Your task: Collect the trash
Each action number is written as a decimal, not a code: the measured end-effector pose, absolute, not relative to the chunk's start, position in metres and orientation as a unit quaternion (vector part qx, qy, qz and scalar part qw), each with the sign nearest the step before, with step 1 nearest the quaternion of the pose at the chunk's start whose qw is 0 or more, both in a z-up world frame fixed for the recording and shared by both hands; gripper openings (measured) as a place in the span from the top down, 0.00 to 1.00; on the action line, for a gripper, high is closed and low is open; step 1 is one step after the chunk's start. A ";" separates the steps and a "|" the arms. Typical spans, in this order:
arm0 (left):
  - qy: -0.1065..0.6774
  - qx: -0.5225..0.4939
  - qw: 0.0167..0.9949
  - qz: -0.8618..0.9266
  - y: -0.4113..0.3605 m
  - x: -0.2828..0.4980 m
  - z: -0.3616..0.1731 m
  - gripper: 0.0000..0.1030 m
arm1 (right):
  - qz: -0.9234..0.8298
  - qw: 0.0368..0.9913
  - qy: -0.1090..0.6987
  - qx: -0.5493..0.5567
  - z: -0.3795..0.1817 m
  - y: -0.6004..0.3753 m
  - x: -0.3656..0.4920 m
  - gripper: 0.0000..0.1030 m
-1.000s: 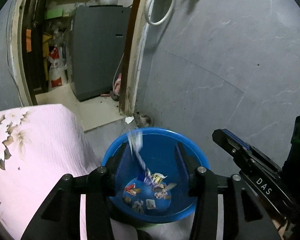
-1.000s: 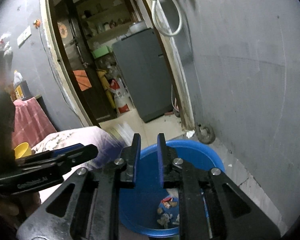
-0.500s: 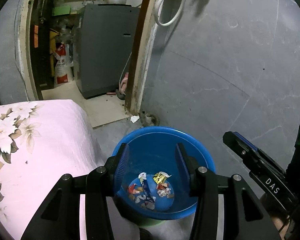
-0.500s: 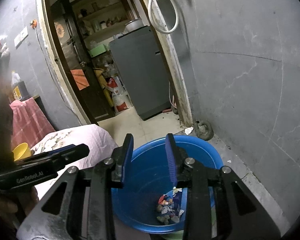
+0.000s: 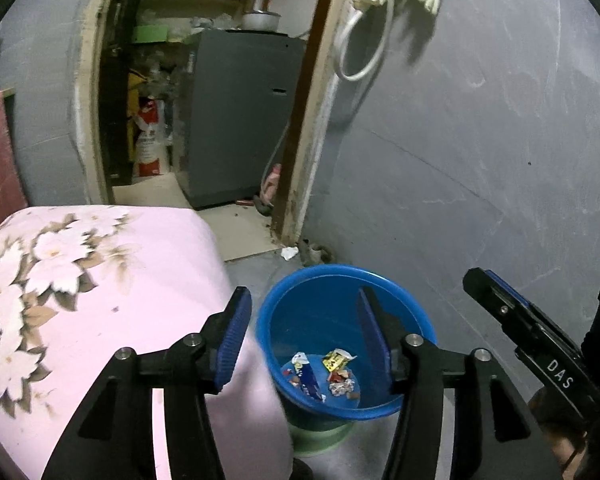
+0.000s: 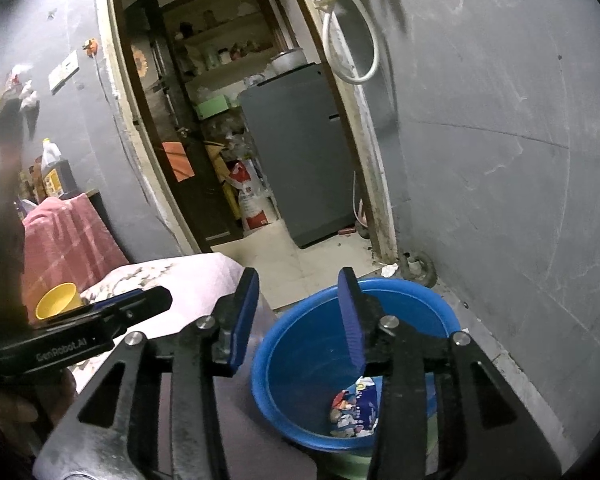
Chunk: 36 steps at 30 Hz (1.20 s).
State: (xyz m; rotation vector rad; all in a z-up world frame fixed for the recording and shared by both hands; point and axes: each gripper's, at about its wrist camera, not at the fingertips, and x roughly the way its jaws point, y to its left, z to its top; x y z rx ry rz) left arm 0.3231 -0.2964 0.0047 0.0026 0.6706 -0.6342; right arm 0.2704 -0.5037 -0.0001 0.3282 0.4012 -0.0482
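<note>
A blue bin [image 5: 312, 280] [image 6: 300, 344] stands on the grey floor by the wall. Several crumpled wrappers [image 5: 326, 376] [image 6: 356, 410] lie at its bottom. My left gripper [image 5: 304, 332] is open and empty, held above the bin's near left side. My right gripper [image 6: 298, 320] is open and empty, above the bin's left rim. Each gripper shows at the edge of the other's view, the right one [image 5: 516, 320] and the left one [image 6: 100, 320].
A bed with a pink flowered cover [image 5: 100, 292] [image 6: 196, 276] lies left of the bin. A doorway behind opens onto a grey appliance [image 5: 236, 120] [image 6: 300, 148]. A grey wall [image 5: 480, 140] runs along the right. A yellow cup [image 6: 58, 300] sits at left.
A wrapper fell from the right gripper into the bin. The right gripper's fingers opened wider. Both grippers drew back and to the left, showing more of the bed.
</note>
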 end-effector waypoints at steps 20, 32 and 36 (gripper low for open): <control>0.286 -0.045 0.935 -0.204 -0.169 0.238 0.012 0.18 | 0.008 0.969 0.191 0.157 0.004 -0.425 0.211 0.01; 0.217 -0.041 0.964 -0.148 -0.106 0.175 0.019 0.05 | 0.043 0.979 0.155 0.124 0.008 -0.373 0.166 0.00; 0.191 -0.030 0.972 -0.132 -0.088 0.153 0.020 0.04 | 0.049 0.982 0.138 0.117 0.010 -0.360 0.151 0.00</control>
